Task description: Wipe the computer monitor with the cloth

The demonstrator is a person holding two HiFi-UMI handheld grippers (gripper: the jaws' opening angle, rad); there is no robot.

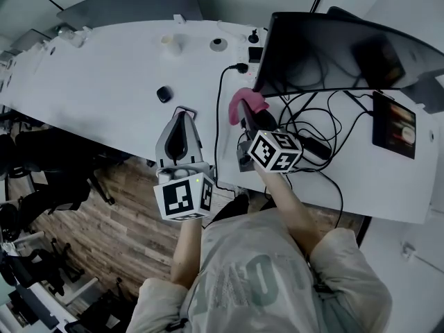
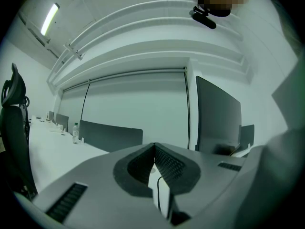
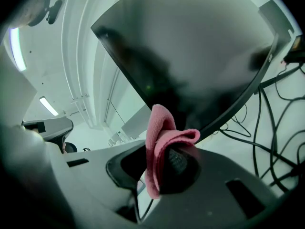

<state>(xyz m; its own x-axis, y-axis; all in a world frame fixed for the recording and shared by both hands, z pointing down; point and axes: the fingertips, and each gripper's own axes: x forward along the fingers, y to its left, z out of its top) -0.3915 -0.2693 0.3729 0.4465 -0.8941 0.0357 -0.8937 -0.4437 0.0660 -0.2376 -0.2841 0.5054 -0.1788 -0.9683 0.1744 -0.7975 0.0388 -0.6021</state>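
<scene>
The monitor [image 1: 333,54] is running off the head view's right edge, and its support is sitting hidden behind the screen. Cables [image 1: 326,116] are slipping out of sight beneath it. The cloth [image 3: 159,137] is vanishing at its lower end between the jaws of the right gripper [image 3: 157,160], whose tips it is covering in the head view. On the desk [image 1: 104,82], a small dark object [image 1: 164,94] to the left and a round object [image 1: 218,44] farther off are showing too small to name.
</scene>
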